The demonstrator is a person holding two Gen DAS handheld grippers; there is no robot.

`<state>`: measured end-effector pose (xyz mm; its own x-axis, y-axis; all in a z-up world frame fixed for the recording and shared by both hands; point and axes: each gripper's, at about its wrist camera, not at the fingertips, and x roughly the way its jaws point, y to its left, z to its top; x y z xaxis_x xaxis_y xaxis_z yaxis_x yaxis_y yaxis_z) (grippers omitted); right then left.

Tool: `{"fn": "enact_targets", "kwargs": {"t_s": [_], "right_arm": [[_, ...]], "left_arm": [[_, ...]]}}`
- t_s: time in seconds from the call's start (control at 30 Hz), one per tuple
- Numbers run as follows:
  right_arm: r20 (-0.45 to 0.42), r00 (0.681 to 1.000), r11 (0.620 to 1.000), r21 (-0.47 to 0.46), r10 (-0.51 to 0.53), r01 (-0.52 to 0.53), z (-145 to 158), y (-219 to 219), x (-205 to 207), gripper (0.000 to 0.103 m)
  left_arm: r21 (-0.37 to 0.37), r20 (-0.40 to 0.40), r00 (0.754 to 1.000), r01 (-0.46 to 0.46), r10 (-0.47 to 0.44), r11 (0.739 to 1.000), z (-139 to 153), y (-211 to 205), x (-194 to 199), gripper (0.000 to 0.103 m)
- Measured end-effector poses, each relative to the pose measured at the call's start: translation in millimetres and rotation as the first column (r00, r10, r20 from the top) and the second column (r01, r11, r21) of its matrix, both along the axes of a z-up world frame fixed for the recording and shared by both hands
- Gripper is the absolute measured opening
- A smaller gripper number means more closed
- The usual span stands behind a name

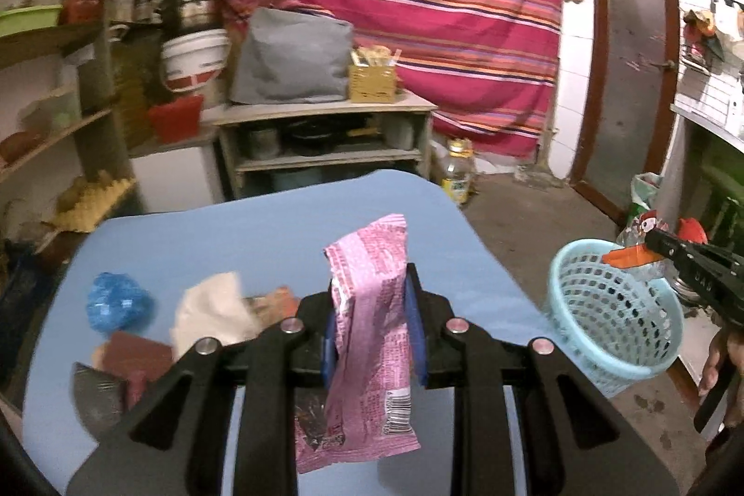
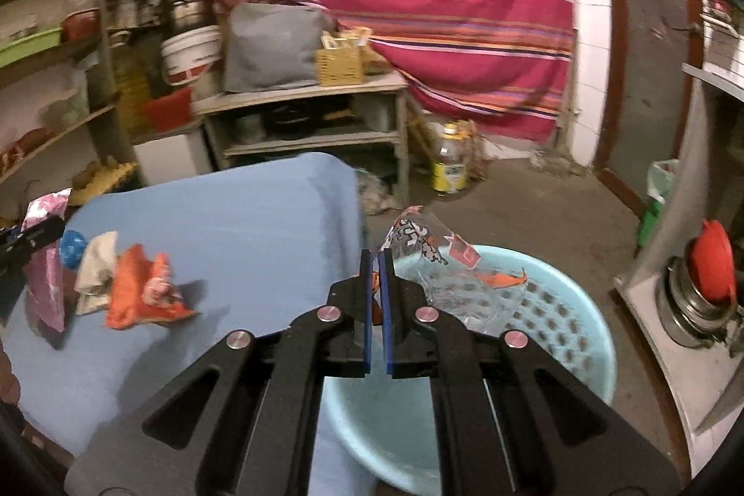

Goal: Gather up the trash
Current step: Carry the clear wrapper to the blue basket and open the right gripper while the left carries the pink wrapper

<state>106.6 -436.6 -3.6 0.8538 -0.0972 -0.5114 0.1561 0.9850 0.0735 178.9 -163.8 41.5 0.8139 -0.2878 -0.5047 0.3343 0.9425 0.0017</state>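
My left gripper (image 1: 372, 287) is shut on a pink snack wrapper (image 1: 372, 338) and holds it above the blue table (image 1: 260, 235). My right gripper (image 2: 375, 259) is shut on a clear plastic wrapper with red print (image 2: 432, 259), held over the light blue basket (image 2: 581, 338). The basket (image 1: 614, 328) also shows in the left wrist view, off the table's right edge, with the right gripper (image 1: 651, 247) at its rim. On the table lie a blue crumpled bag (image 1: 118, 305), a beige wad (image 1: 214, 314), an orange wrapper (image 2: 144, 291) and a brown wrapper (image 1: 135, 356).
Cluttered wooden shelves (image 1: 56, 87) stand at the left. A low shelf unit (image 1: 325, 133) with a grey bag stands behind the table. A yellow-labelled bottle (image 2: 448, 166) is on the concrete floor. A counter with steel pots and a red lid (image 2: 707, 273) is at the right.
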Motion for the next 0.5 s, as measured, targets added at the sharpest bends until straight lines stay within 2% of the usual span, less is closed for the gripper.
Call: {"fn": "enact_targets", "kwargs": {"t_s": [0.37, 0.5], "right_arm": [[-0.038, 0.995, 0.992, 0.086, -0.089, 0.092, -11, -60, -10, 0.004], [-0.063, 0.995, 0.989, 0.121, -0.083, 0.09, -18, -75, -7, 0.005]], "left_arm": [[0.013, 0.001, 0.985, 0.173, -0.173, 0.985, -9, -117, 3, 0.025], [-0.012, -0.01, 0.977, 0.211, -0.211, 0.977, -11, -148, 5, 0.025]]}}
